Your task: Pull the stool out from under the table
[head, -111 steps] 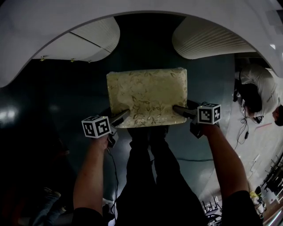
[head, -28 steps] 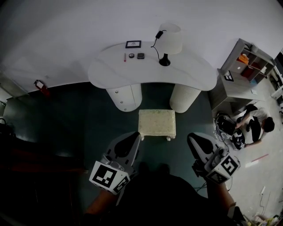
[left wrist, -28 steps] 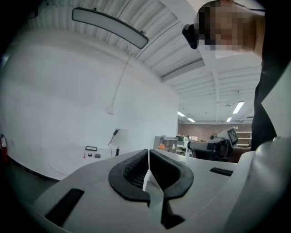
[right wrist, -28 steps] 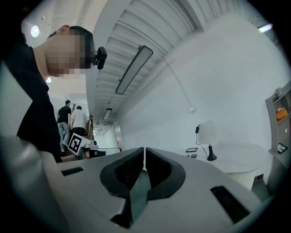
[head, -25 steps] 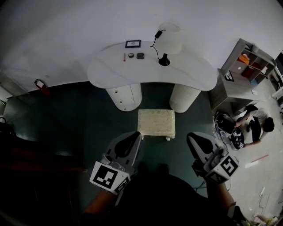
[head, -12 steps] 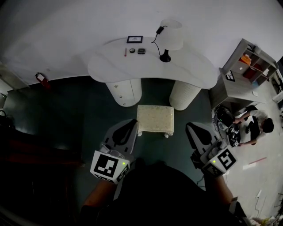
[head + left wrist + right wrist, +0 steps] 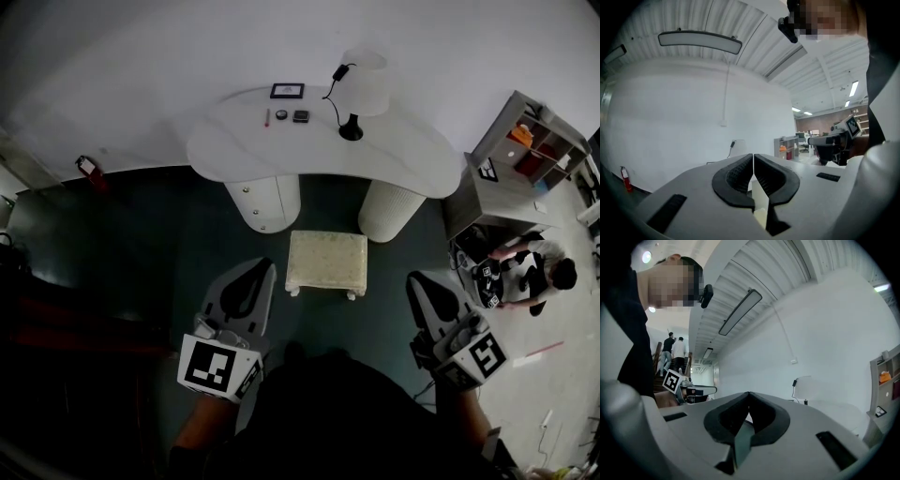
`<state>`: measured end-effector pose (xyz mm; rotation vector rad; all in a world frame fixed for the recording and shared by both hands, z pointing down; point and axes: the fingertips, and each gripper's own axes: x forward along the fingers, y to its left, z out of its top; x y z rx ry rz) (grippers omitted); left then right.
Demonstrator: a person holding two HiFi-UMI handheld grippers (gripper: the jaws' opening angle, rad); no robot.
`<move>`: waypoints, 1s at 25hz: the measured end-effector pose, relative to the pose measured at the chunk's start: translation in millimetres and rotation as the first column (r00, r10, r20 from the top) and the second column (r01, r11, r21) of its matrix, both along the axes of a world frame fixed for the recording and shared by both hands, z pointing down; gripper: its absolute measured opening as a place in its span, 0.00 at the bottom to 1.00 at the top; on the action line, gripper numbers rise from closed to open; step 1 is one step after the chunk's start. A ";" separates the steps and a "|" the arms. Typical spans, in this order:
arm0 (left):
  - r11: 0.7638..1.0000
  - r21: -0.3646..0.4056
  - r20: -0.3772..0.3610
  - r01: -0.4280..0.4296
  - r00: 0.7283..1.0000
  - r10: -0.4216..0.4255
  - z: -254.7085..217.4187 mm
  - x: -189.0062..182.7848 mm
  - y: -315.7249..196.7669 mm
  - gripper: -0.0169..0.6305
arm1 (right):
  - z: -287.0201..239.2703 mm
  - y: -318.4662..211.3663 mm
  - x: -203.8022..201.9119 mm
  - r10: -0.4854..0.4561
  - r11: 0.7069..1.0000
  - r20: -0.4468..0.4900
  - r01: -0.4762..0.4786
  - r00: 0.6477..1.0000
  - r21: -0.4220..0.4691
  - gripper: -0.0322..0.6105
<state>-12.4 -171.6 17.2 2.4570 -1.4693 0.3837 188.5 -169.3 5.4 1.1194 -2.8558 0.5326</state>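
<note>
Cushioned stool [image 7: 326, 263] stands fully clear of the white bench [image 7: 412, 159], so the pull looks finished; left tongs [image 7: 257, 269] and right tongs [image 7: 416, 280] hover closed, empty.

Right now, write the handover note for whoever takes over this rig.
Left gripper: jaws shut, empty, near the left front of the stool, not touching it.
Right gripper: jaws shut, empty, off to the right of the stool, not touching it.
Things: the stool stands upright on the dark floor, in front of the two pedestals of the table and clear of its top.
Done: the stool looks pulled out.
Left: nothing obvious.
</note>
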 end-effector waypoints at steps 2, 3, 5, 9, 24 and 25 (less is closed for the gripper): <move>1.000 -0.012 0.012 0.011 1.000 -0.011 2.0 -6.2 3.1 0.05 | -0.3 1.8 8.4 0.010 1.000 -0.009 -0.010 1.000 -0.001 0.08; 1.000 -0.019 0.012 0.017 1.000 -0.017 3.5 -8.6 4.3 0.05 | 0.5 2.6 13.6 0.016 1.000 -0.014 -0.016 1.000 -0.005 0.07; 0.999 -0.037 0.005 0.029 1.000 -0.029 7.0 -11.9 6.2 0.05 | 3.3 3.2 24.8 0.033 0.999 -0.019 -0.033 0.999 -0.021 0.08; 0.998 -0.060 -0.030 0.033 0.999 -0.035 11.4 -7.6 9.8 0.05 | 5.4 3.3 38.0 0.065 0.997 -0.012 -0.066 0.998 -0.030 0.08; 0.996 -0.082 -0.045 -0.033 0.999 0.029 17.0 26.5 21.6 0.05 | 14.3 14.9 29.8 0.043 0.998 -0.008 -0.043 0.999 -0.051 0.07; 0.996 -0.081 -0.042 -0.035 0.999 0.032 17.6 26.9 22.6 0.05 | 15.6 15.7 29.2 0.040 0.998 -0.007 -0.041 0.999 -0.053 0.07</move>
